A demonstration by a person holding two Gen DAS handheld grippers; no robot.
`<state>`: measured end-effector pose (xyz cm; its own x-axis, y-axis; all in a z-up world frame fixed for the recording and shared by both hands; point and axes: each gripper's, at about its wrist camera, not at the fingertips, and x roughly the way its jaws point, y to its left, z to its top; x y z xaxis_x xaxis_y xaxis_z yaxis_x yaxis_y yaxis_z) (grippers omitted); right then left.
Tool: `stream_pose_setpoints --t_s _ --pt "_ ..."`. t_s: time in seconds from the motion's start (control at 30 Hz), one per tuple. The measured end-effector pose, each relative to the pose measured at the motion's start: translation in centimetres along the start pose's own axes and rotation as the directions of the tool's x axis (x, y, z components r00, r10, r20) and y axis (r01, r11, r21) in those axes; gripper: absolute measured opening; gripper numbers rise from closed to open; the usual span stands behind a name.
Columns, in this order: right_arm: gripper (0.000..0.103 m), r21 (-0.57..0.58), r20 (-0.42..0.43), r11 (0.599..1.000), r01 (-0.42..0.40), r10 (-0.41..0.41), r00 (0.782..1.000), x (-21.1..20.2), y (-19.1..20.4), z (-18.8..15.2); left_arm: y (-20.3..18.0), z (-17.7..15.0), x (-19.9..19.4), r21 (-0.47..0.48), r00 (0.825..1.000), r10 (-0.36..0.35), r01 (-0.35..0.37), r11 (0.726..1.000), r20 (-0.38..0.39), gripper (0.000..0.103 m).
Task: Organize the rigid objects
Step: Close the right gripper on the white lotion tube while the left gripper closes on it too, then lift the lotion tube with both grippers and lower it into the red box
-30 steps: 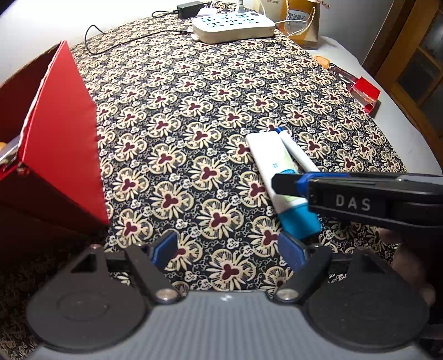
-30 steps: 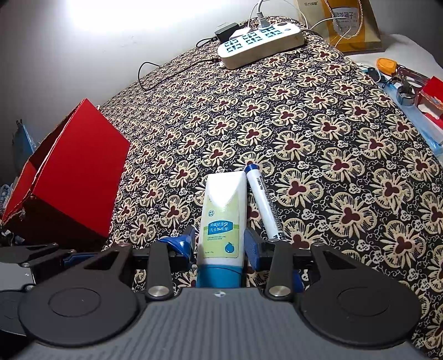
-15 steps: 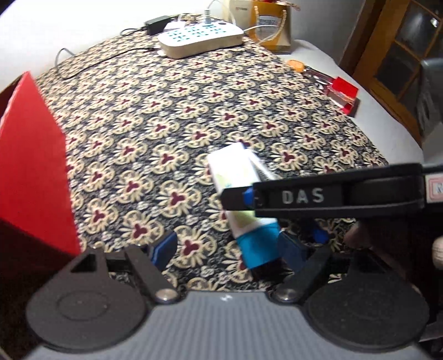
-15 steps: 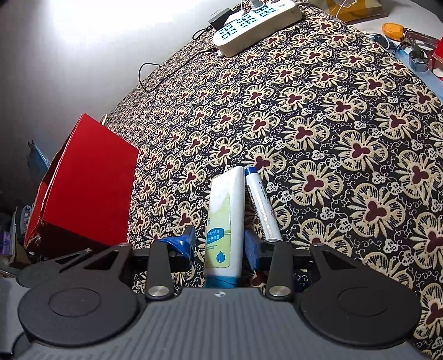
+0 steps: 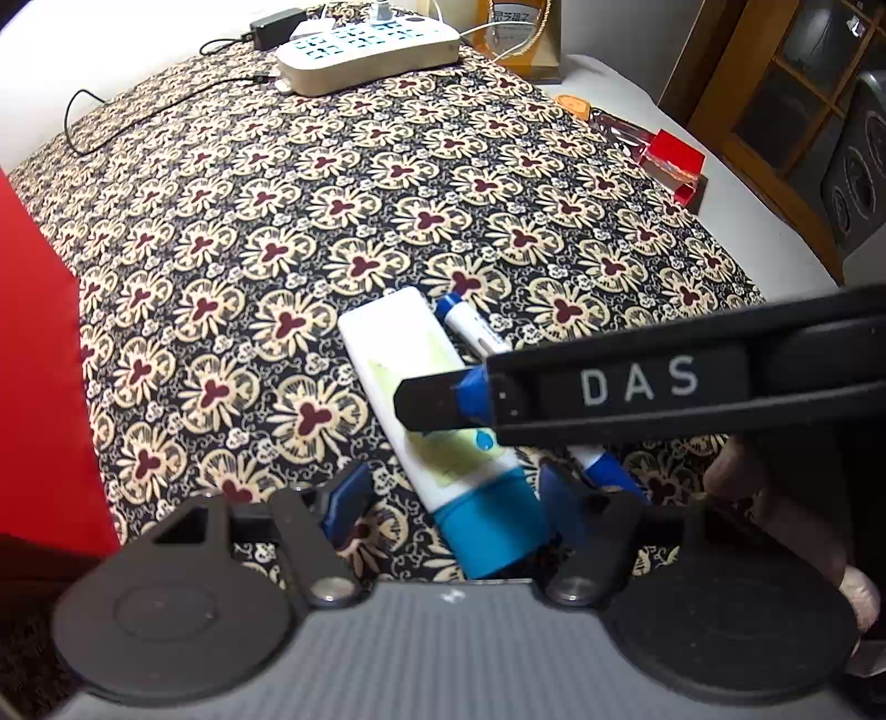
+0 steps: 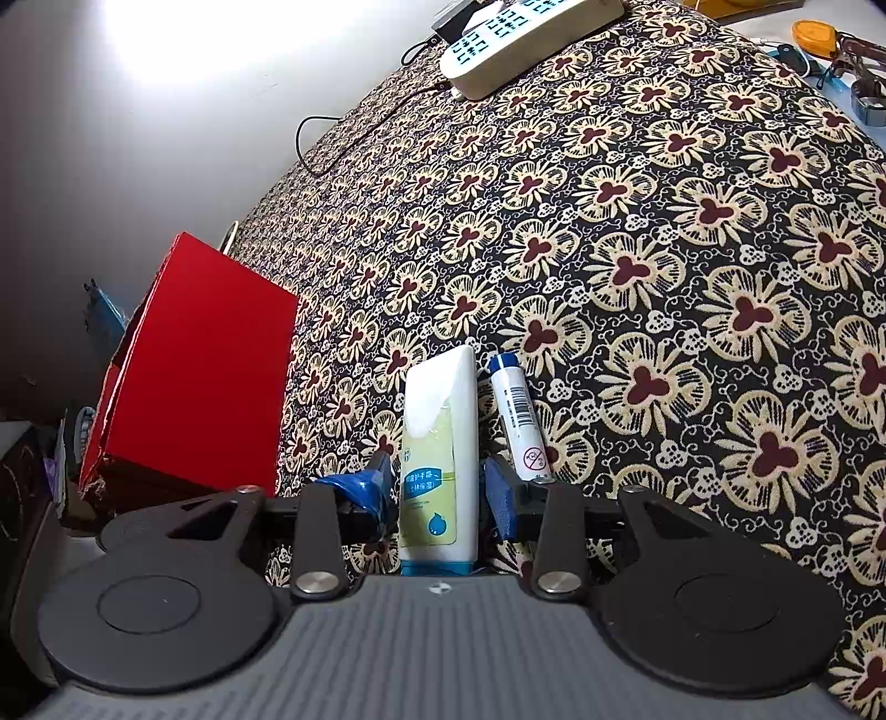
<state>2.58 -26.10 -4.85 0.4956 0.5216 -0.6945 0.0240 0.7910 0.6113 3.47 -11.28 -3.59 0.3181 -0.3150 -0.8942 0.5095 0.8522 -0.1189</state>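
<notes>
A white hand-cream tube with a blue cap (image 6: pixel 437 443) sits between the fingers of my right gripper (image 6: pixel 440 493), which is shut on it. It also shows in the left wrist view (image 5: pixel 426 399), with the right gripper's finger (image 5: pixel 609 387) across it. A white marker with blue ends (image 6: pixel 518 415) lies just to its right on the patterned cloth (image 6: pixel 664 249), also visible in the left wrist view (image 5: pixel 470 327). My left gripper (image 5: pixel 454 498) is open, its jaws either side of the tube's capped end. A red box (image 6: pixel 194 376) stands to the left.
A white power strip (image 5: pixel 365 47) with cables lies at the far end. A yellow paper bag (image 5: pixel 520 33) stands behind it. A small red case (image 5: pixel 673 163), keys and an orange tag (image 6: pixel 814 33) lie on the white surface to the right. A wooden cabinet stands far right.
The right gripper has lifted and tilted with the tube in it. The left gripper has swung right, so the tube's cap now lies between its open jaws.
</notes>
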Motion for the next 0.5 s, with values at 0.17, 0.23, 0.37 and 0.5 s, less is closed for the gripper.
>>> stream_pose_setpoints --t_s 0.17,0.23,0.37,0.5 --pt "0.021 0.004 -0.008 1.000 -0.015 0.015 1.000 0.6 0.5 0.6 0.9 0.4 0.4 -0.013 1.000 -0.002 0.002 1.000 0.011 0.073" --pt "0.021 -0.005 -0.013 1.000 -0.020 0.020 1.000 1.1 1.0 0.6 1.0 0.5 0.5 -0.009 1.000 0.004 -0.003 1.000 0.025 0.068" --pt "0.021 -0.062 -0.024 0.998 -0.025 0.023 0.999 1.9 2.5 0.0 0.4 0.6 0.4 0.020 0.998 0.041 -0.042 0.999 0.043 0.049" --pt "0.018 -0.104 -0.013 0.995 -0.004 0.002 1.000 2.3 3.3 -0.3 0.7 0.3 0.3 0.013 0.997 0.049 -0.050 0.999 0.053 0.045"
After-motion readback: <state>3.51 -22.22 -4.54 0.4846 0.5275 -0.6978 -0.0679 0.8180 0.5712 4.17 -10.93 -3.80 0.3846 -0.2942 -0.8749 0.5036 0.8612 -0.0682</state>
